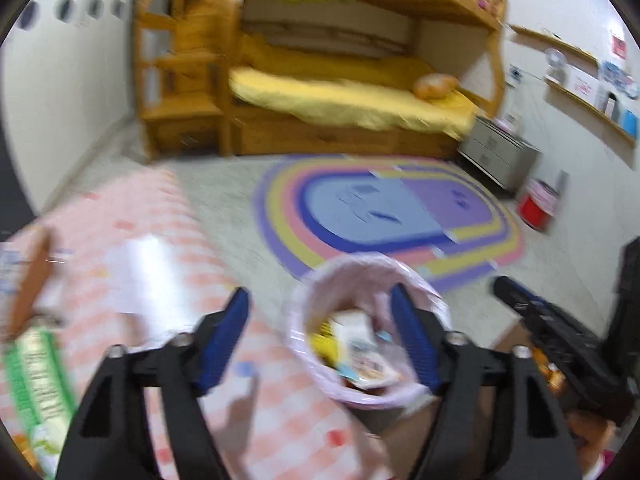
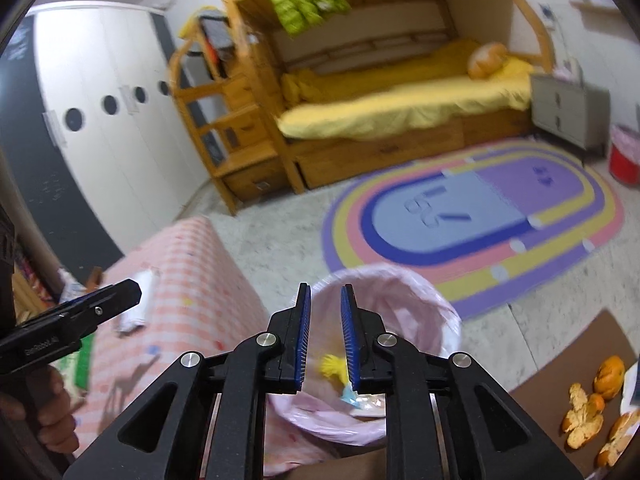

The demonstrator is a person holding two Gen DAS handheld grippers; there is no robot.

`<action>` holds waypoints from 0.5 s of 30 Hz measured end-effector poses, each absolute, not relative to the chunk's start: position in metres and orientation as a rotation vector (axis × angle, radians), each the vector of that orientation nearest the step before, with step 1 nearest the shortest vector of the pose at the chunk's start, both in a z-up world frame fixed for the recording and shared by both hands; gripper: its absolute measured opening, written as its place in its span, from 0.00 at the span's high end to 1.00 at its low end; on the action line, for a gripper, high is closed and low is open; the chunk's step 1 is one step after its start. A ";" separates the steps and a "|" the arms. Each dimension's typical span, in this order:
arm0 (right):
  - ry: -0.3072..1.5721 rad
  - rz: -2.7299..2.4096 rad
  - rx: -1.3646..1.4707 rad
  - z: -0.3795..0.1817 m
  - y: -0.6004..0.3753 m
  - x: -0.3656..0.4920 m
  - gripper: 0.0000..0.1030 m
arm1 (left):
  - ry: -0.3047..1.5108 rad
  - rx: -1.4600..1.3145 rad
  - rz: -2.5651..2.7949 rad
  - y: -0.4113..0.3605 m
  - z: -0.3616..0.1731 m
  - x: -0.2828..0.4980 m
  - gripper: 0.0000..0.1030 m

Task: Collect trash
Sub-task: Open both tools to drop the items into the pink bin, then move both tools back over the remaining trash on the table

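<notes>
A waste bin (image 1: 340,264) lined with a pink bag stands on the floor beside the table, with several wrappers (image 1: 360,344) in it. My left gripper (image 1: 320,294) hangs over the bin's near left rim, jaws wide open and nothing between them. From the right wrist view, my right gripper (image 2: 326,292) is above the same bin (image 2: 416,304), its pads a narrow gap apart. A blurred yellow scrap (image 2: 334,366) shows low in that gap, over the bag; no pad presses on it. Each gripper appears in the other's view: right gripper (image 1: 504,288), left gripper (image 2: 128,292).
A table in pink checked cloth (image 2: 192,264) sits left of the bin with white paper (image 2: 140,300) and a green packet (image 1: 36,380). Orange peels (image 2: 584,412) and a tangerine (image 2: 610,372) lie on a brown surface at right. Beyond are a rainbow rug (image 2: 472,220), bunk bed and red bin (image 2: 622,160).
</notes>
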State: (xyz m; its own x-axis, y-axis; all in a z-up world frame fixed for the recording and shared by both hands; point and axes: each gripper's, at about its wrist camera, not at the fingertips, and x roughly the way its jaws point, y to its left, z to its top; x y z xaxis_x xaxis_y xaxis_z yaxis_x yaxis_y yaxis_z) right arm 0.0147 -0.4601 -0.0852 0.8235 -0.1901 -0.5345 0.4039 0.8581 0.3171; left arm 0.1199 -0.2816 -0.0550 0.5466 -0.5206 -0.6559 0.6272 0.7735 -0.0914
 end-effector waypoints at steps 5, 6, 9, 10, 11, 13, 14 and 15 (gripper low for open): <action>0.476 -0.198 0.382 -0.044 -0.411 0.024 0.76 | 0.704 0.163 -0.591 -0.226 -0.026 0.108 0.24; 0.482 -0.178 0.365 -0.038 -0.399 0.027 0.74 | 0.702 0.156 -0.576 -0.215 -0.023 0.107 0.24; 0.513 -0.099 0.325 -0.025 -0.359 0.042 0.66 | 0.704 0.139 -0.520 -0.170 -0.018 0.103 0.24; 0.520 -0.088 0.304 -0.021 -0.344 0.048 0.65 | 0.698 0.138 -0.489 -0.158 -0.017 0.103 0.24; 0.532 -0.074 0.289 -0.020 -0.332 0.054 0.65 | 0.690 0.137 -0.458 -0.147 -0.016 0.103 0.23; 0.548 -0.033 0.269 -0.017 -0.306 0.069 0.65 | 0.679 0.129 -0.387 -0.116 -0.018 0.107 0.21; 0.552 -0.023 0.262 -0.017 -0.296 0.075 0.65 | 0.684 0.121 -0.361 -0.103 -0.020 0.110 0.20; 0.565 -0.007 0.254 -0.018 -0.283 0.085 0.65 | 0.696 0.099 -0.320 -0.084 -0.024 0.115 0.20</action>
